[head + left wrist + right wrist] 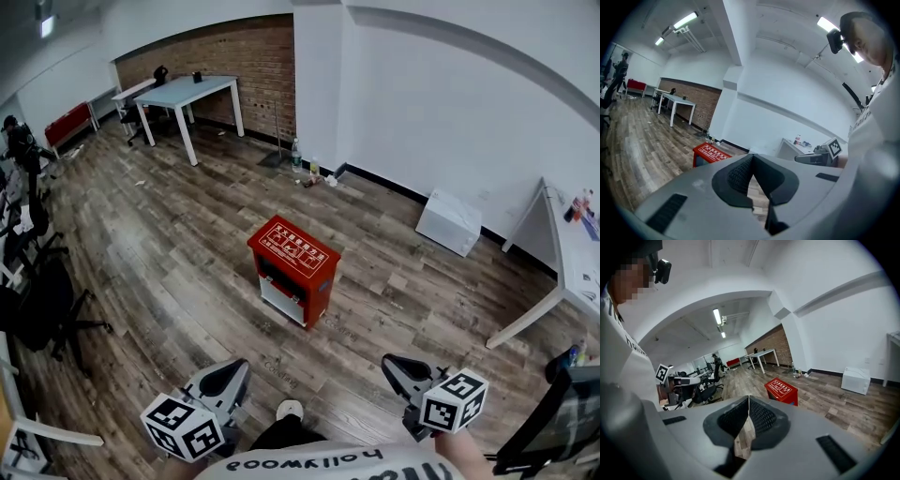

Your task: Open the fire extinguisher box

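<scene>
Floorboards (169, 253) separate us from the red box (293, 270) mid-frame, table (187, 94) upper left; our left gripper (228, 380) and right gripper (403, 370) sit closed, empty.

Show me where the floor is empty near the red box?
Bare wood floor lies all round the red box: widest between it and the far white table, and between it and the white box at the right. Crowded: office chairs along the left edge, bottles past the red box.
</scene>
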